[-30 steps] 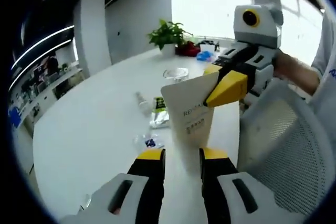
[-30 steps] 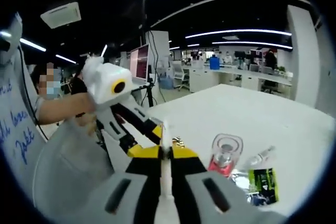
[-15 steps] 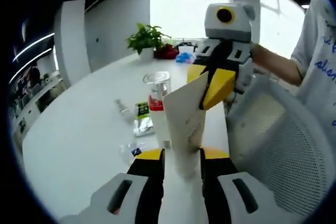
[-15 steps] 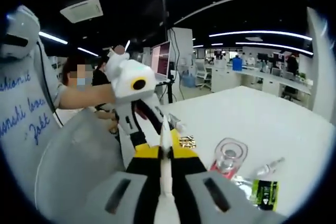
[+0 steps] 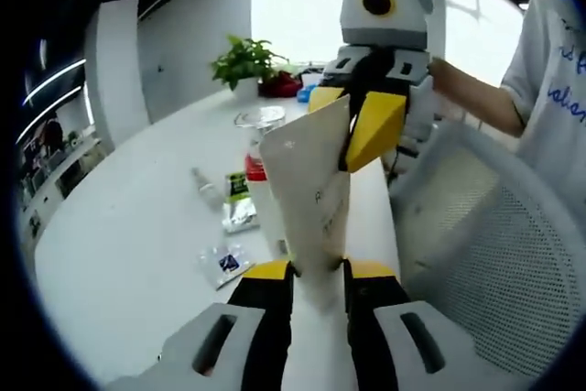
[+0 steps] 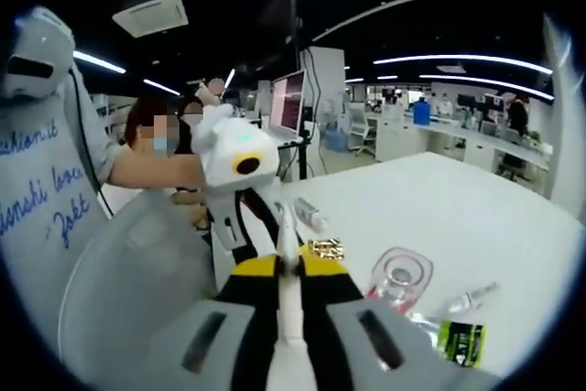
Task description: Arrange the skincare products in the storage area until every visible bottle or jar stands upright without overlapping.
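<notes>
**Desk:** What are the two grippers doing?

**Photographer:** Both have hold of one cream-coloured squeeze tube, held above a white table. In the left gripper view, the left gripper has its yellow-tipped jaws pressed on the tube's lower end, clamping it. The right gripper enters from the upper right and pinches the tube's flat crimped upper end between its own yellow tips. A person's hand grips that right tool, a white sleeve behind it.

**Desk:** And from the other camera?

**Photographer:** In the right gripper view the tube shows edge-on as a thin pale blade, clenched between the right gripper. The left gripper reaches in from the left, gripped by a person in a white printed shirt.

**Desk:** Where are the other products?

**Photographer:** On the table beyond the tube: a clear bottle with red contents, upright behind the tube; a small clear vial lying flat; a green-and-black sachet; and a small clear packet nearer the camera. A potted plant stands at the far end. A grey mesh chair back sits just beside the table edge. The right gripper view also picks up a small gold-coloured item on the table; it is too small to identify.
</notes>
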A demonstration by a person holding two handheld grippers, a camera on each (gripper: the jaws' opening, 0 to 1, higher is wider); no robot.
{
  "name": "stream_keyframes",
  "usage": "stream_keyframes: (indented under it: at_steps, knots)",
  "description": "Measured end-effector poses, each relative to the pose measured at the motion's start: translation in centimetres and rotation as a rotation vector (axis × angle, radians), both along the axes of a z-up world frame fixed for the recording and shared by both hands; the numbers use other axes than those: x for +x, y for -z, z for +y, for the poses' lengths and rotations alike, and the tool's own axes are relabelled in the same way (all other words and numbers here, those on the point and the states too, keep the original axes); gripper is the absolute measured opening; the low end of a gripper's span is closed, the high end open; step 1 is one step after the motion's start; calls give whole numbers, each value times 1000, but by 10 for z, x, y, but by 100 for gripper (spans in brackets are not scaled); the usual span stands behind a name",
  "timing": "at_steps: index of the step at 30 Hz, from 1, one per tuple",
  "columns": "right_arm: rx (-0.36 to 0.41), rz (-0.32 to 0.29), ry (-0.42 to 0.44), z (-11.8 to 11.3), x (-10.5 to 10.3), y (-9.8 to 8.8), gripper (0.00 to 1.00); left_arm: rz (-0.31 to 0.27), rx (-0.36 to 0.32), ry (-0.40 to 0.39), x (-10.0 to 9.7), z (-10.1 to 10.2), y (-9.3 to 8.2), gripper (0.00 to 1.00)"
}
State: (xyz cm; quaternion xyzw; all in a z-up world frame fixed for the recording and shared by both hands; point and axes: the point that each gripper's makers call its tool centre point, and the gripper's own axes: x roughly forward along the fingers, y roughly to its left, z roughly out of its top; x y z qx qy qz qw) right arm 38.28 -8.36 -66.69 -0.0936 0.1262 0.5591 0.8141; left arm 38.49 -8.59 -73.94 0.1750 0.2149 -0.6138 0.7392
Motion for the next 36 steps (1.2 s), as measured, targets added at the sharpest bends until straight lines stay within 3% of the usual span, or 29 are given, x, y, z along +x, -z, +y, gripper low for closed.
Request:
stream_keyframes:
  at_steps: [13,25,36]
  knots:
    - [17,16,79,-3,4,-2,12,-7,-8,-16,4,-2,-1,15]
    - [22,39,157,-22,1,-3,10,-24,-14,-26,15,1,-1,15]
    - [-90,79,289,-54,8,23,12,-46,-13,-51,29,2,-1,15]
